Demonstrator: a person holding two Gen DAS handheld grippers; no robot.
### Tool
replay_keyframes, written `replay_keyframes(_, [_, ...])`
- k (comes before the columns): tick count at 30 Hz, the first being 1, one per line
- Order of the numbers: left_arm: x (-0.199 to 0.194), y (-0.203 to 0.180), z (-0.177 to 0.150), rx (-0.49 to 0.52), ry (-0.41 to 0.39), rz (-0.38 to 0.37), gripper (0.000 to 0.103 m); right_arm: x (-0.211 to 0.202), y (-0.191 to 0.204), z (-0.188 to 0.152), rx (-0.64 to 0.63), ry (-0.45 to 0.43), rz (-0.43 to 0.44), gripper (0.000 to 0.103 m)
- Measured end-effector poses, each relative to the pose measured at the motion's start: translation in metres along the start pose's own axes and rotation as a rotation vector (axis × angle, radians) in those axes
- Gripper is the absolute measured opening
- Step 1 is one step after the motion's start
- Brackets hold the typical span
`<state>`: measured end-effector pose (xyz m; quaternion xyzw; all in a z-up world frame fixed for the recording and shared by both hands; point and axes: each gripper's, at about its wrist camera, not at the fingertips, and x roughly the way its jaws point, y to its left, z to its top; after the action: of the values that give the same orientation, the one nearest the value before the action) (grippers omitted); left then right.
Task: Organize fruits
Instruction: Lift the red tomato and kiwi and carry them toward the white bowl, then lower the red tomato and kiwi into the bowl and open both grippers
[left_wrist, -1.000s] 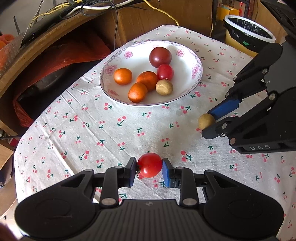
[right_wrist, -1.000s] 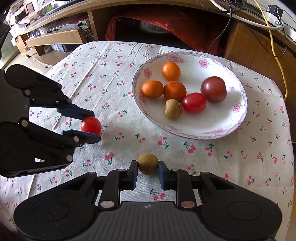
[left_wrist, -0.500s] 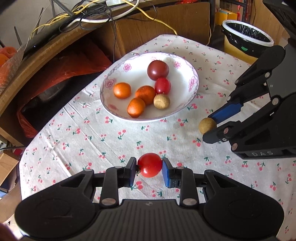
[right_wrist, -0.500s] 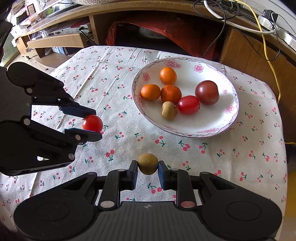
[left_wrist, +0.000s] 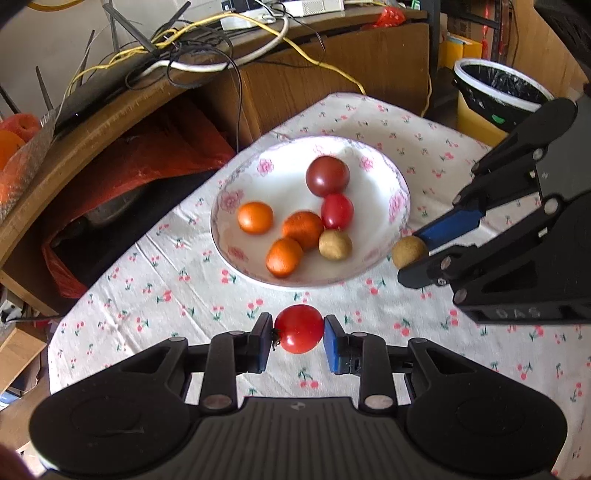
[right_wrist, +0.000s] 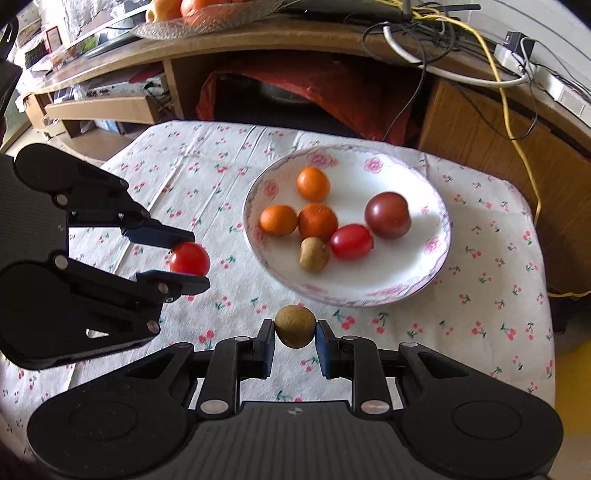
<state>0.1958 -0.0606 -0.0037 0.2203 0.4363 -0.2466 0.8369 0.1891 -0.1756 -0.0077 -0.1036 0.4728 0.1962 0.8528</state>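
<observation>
My left gripper (left_wrist: 298, 334) is shut on a red tomato (left_wrist: 298, 328), held above the cherry-print tablecloth just short of the plate; the same tomato (right_wrist: 189, 258) shows at left in the right wrist view. My right gripper (right_wrist: 294, 336) is shut on a small brown fruit (right_wrist: 294, 326), which appears beside the plate's right rim as the brown fruit (left_wrist: 409, 252) in the left wrist view. The white floral plate (left_wrist: 400, 195) holds three orange fruits, a dark tomato (left_wrist: 327, 175), a red tomato (left_wrist: 337, 211) and a brown fruit (left_wrist: 335, 244).
A wooden desk (left_wrist: 92, 122) with tangled cables and a red plastic bag (left_wrist: 147, 155) under it stands behind the table. A yellow bin (left_wrist: 495, 96) with a black liner is at the far right. The tablecloth (right_wrist: 207, 177) covers the small table to its edges.
Both grippers have lifted with their fruits, so the plate looks smaller and farther down, and more of the desk shows. The grips have not changed.
</observation>
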Motion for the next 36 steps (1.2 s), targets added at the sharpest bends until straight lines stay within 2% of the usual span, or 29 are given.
replay_keyframes(20, [0.019,0.018,0.046,-0.095,-0.075,0.03,0.038,0.007,-0.028,0.029,0.064,-0.075,-0.08,0.019])
replay_keyframes(36, [0.051,0.028,0.061,-0.097,-0.051,0.03,0.038,0.028,-0.043,0.05,0.093,-0.086,-0.092,0.02])
